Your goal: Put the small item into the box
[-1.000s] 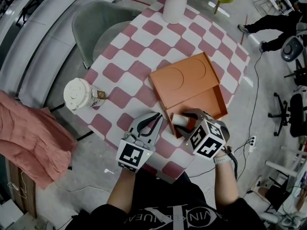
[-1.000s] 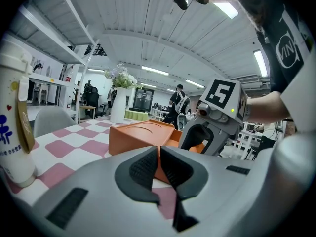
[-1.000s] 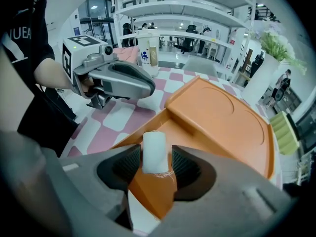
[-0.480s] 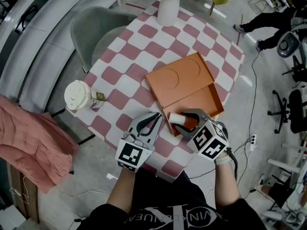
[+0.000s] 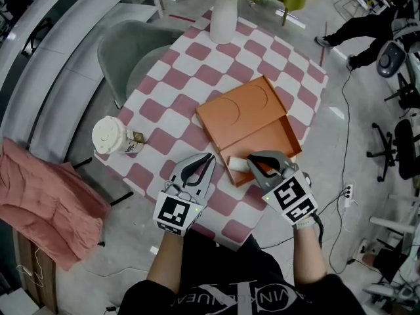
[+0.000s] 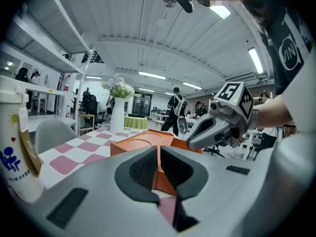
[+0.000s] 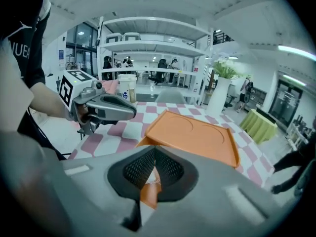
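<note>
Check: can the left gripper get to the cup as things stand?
Likely yes. The cup stands left of the left gripper, with only bare tablecloth between, and nothing blocks the way. Its shut jaws would need opening first.

Small white item (image 5: 237, 165) — in orange box (image 5: 268, 139)

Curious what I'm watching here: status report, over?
Left gripper shut, empty. Right gripper shut, empty, over orange box. Small white item lying inside box. Nothing in the way.
</note>
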